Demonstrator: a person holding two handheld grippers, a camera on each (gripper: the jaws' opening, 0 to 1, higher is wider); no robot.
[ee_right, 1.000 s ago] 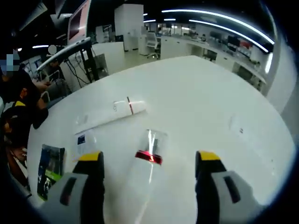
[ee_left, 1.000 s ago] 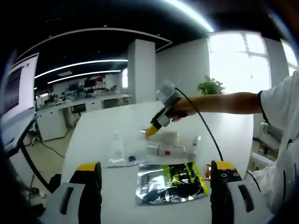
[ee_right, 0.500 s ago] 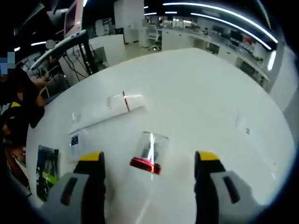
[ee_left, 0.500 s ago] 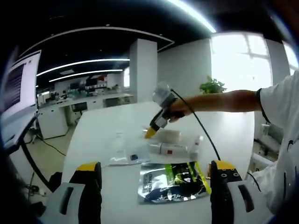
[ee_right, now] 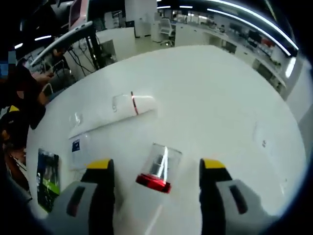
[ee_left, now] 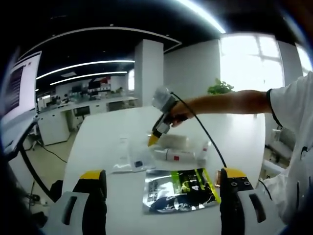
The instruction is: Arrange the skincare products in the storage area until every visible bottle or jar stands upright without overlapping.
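Both grippers (ee_left: 159, 188) (ee_right: 155, 176) released. We judge the lying bottle (ee_right: 155, 172) light, rigid, slippery; grasp its body below the cap.

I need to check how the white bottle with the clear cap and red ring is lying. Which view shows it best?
The right gripper view: the white bottle with the clear cap and red ring lies close between the open jaws. The left gripper view shows it small and distant, beyond the right gripper.

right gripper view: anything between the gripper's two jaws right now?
Yes. In the right gripper view a lying bottle with a clear cap and red ring sits between the open jaws of the right gripper, on the white table.
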